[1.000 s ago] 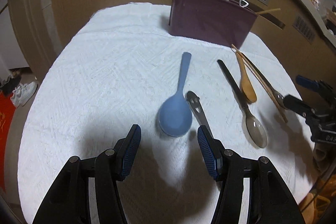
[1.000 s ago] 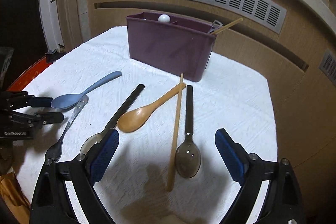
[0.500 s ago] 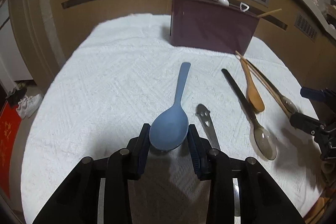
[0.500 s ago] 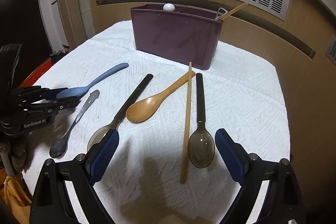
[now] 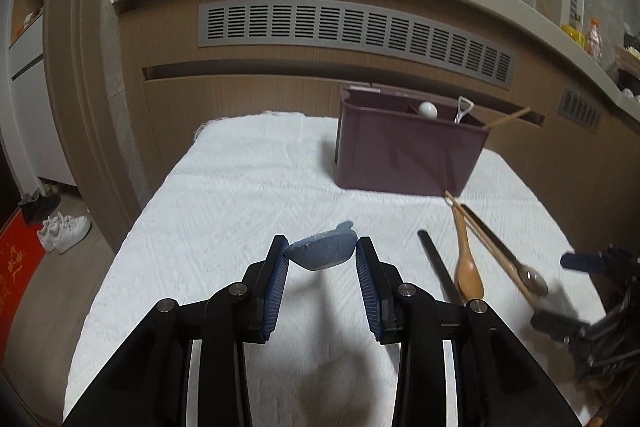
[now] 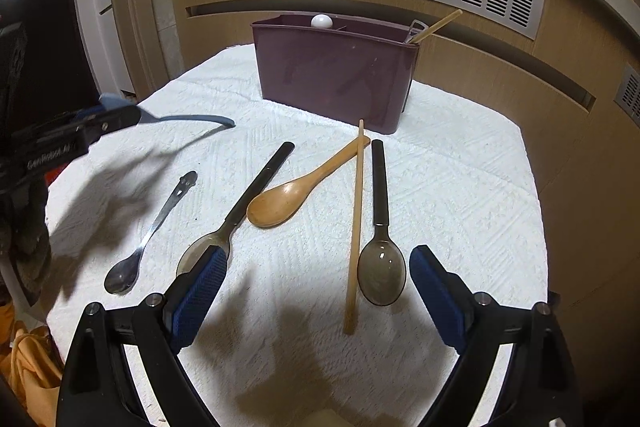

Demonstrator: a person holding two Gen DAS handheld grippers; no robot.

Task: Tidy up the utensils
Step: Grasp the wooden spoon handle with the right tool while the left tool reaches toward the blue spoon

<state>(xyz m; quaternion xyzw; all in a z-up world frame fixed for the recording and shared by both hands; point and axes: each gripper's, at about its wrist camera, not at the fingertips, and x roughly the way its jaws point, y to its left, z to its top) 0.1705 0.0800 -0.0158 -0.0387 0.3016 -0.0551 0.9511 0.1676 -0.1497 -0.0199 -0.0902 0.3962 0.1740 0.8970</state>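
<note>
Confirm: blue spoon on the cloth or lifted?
Lifted. The left gripper is shut on the blue spoon at its bowl; in the right wrist view its handle hangs above the white cloth, casting a separate shadow.

Left gripper [image 5: 322,263]: 2 black plastic fingers, angular and ribbed, widening toward the camera. Inner faces carry blue pads [image 5: 276,289] with fine horizontal ridging. Round silver screws sit on top of the linkages, 2 visible per side. White gaps show between the black arm plates lower down.

Right gripper [image 6: 316,295]: same build, black linkage arms, silver screw heads at the joints, 2 per side. Blue pads [image 6: 200,297] here show a fine cross-hatched texture.

Seen from the right wrist view, the left gripper's black side panel bears small white lettering, blurred, not legible. A blue pad edge shows at its tip.
</note>
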